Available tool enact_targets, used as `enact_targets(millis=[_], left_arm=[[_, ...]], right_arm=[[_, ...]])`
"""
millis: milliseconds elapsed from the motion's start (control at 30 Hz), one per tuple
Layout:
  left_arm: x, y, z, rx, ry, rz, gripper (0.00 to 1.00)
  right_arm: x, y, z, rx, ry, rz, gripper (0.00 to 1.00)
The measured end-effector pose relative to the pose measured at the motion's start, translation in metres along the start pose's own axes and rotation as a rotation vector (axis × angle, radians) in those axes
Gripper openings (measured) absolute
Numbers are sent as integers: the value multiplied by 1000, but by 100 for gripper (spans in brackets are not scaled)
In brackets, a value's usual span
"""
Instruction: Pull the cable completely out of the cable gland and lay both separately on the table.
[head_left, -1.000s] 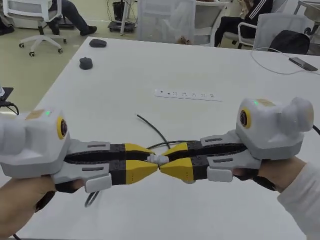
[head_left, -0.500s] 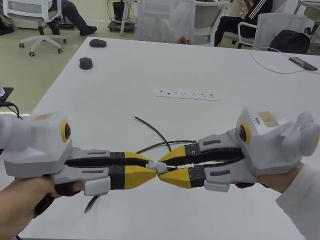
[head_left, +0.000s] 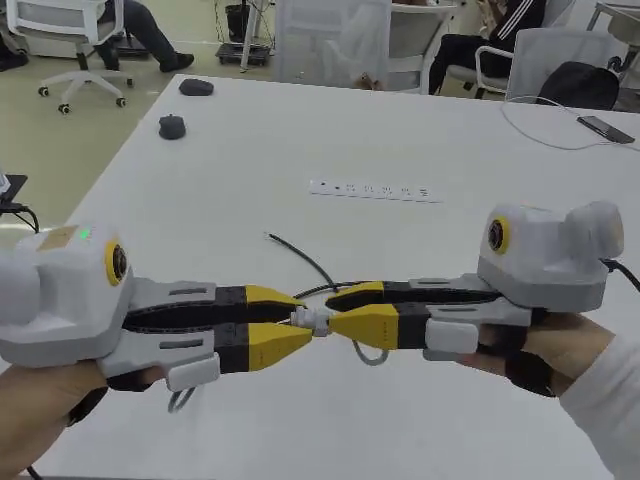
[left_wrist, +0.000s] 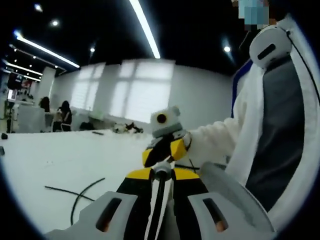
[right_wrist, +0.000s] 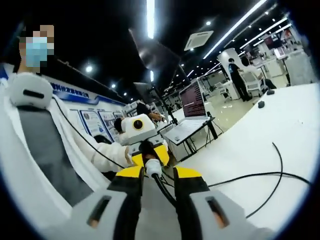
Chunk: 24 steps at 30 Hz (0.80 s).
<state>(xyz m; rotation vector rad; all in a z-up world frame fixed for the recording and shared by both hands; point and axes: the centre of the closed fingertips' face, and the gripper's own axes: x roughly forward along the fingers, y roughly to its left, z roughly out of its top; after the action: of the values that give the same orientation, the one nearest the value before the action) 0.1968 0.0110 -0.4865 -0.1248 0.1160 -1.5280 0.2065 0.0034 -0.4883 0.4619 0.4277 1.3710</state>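
1. Meeting tip to tip over the near part of the white table (head_left: 300, 130), the left gripper (head_left: 303, 320) and the right gripper (head_left: 335, 312) point straight at each other in the head view, both held clear of the surface.
2. The cable gland (head_left: 314, 320), a small white piece, sits between their yellow tips, lifted off the table.
3. The left gripper's jaws are closed on the gland, one above it and one below. In the left gripper view the gland sits right at the tips, with the right gripper just beyond it.
4. The right gripper's jaws are drawn together on the black cable (head_left: 305, 260) right beside the gland. In the right gripper view the cable runs from the gland back down between the two jaws.
5. The cable is not out of the gland: the two are joined where the grippers meet.
6. The loose end of the cable lies on the table just beyond the grippers, curving away from them, and a loop of it hangs under the right gripper.
7. Farther back lies a white power strip (head_left: 375, 190), well apart from the cable end. Two dark mice (head_left: 172, 126) rest near the far left edge, and a phone (head_left: 605, 127) lies at the far right.
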Motion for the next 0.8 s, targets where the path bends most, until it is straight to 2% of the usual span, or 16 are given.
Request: enact_targets(millis=[100,233,367,467,633,800], left_arm=[[2,-2,0,31,8,-8,15],[5,-4,2,68,6,-16,15],[5,-5,1,83,13,-26,15],[5,-6,1,88,13,-29,15],[4,-7,4,84,-2,-36,15],[3,-4,6,22,-7,-35,15]], right_arm=[[1,-1,-5,30,24,0,28],[6,8,-16,43,66,31,22],[6,13,-18,64,69,54,16],[6,17,-18,53,63,76,13],[6,21,-15,28,56,85,11],[6,22,-13,-44,56,76,11]])
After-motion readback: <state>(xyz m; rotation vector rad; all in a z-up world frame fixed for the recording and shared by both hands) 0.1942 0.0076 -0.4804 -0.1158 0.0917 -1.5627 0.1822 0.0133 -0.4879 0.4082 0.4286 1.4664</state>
